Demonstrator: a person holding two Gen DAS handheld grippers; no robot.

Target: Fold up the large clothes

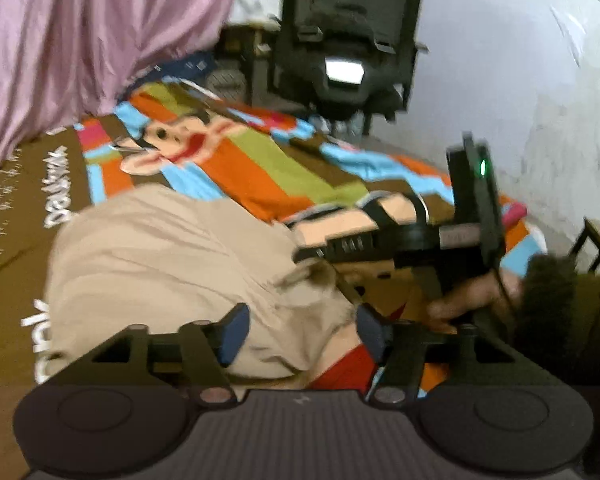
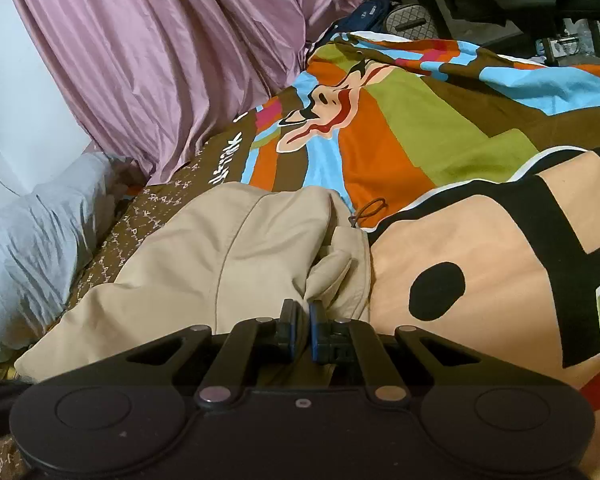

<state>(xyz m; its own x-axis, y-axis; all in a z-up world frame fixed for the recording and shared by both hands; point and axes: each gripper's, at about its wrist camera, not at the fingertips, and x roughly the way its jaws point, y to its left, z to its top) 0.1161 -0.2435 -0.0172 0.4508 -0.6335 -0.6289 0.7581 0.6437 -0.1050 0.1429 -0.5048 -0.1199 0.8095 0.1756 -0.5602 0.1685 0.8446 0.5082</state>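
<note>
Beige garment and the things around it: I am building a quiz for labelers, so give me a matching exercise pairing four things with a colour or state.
Things:
1. beige garment
2. curtain
3. left gripper
4. right gripper

States:
A. pink, hanging beside the bed
B. jaws open over the cloth
C. lying bunched on the colourful bedsheet
D. jaws shut at a fold of cloth

Pairs: 1-C, 2-A, 3-B, 4-D

Left wrist view motion-blurred: white lettering on the bedspread (image 1: pixel 56 208) unreadable. Near edge of the beige garment (image 2: pixel 236 248) hidden under the right gripper (image 2: pixel 302 330); can't tell how much cloth is pinched. Pink curtain (image 2: pixel 160 60) cut off at top. Grey cloth (image 2: pixel 36 236) runs off left edge.
</note>
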